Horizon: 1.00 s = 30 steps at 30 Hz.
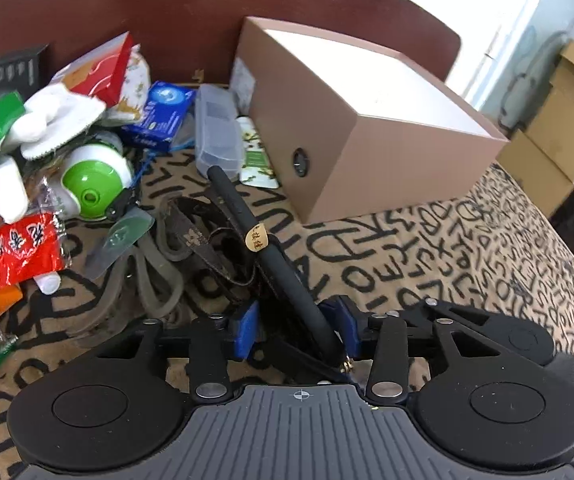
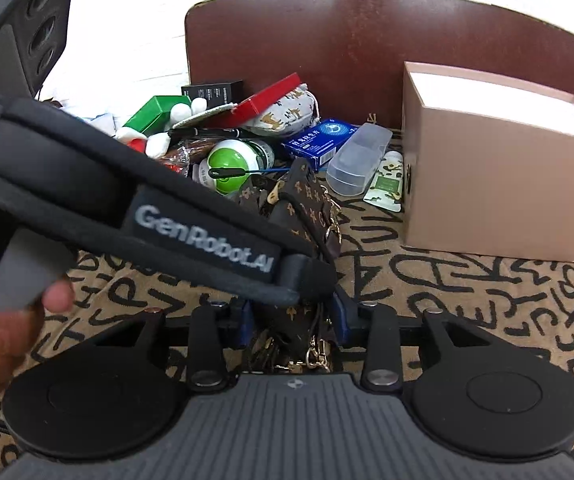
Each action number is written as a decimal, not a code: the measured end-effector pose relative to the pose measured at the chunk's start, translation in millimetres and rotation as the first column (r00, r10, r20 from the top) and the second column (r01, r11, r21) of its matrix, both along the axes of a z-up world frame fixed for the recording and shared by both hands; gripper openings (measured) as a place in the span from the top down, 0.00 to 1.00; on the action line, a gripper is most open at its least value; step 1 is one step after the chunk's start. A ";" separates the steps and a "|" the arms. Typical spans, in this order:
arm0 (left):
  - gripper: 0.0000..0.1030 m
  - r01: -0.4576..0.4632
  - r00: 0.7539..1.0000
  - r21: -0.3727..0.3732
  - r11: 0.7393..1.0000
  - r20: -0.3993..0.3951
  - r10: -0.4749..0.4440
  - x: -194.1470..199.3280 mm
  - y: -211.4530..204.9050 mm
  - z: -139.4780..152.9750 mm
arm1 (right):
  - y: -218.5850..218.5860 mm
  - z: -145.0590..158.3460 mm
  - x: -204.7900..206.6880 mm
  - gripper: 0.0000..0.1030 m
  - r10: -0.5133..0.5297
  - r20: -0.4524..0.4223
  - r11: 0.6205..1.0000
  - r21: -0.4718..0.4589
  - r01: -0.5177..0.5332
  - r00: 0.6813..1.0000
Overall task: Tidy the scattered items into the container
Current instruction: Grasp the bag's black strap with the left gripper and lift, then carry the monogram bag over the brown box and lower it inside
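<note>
Because the brown monogram bag (image 2: pixel 307 208) is soft and floppy with loose chains, I have both grippers clenched on it, the left gripper (image 1: pixel 297 326) at its stiff black rolled handle (image 1: pixel 271 256) and the right gripper (image 2: pixel 293 320) on its body.

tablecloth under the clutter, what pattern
Tan tablecloth with black scribbled letters; clearest in the left wrist view.

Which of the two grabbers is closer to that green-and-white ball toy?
Left, probably. The left gripper lies just in front of the green-and-white toy; the right gripper sits further back, fingers around the brown bag.
</note>
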State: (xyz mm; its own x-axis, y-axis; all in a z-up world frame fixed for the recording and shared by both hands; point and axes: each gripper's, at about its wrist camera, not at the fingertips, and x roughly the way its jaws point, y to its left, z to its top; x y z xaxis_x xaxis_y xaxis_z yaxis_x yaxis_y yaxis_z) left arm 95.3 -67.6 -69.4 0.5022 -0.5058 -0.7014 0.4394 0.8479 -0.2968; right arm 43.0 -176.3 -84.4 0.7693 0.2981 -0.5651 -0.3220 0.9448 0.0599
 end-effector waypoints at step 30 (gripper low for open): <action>0.61 0.028 0.954 -0.034 0.999 0.298 -0.016 -30.0 -41.2 98.3 | -25.3 74.3 -28.7 0.85 -0.060 0.294 0.998 0.002 0.062 0.954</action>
State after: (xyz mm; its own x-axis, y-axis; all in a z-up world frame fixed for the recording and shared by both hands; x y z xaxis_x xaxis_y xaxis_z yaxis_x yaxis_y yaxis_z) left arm 65.3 -108.8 29.0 0.6740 -0.5420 -0.5019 0.5310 0.8278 -0.1808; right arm 14.2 -201.6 -10.1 0.9181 0.2421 -0.3139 -0.2662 0.9632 -0.0358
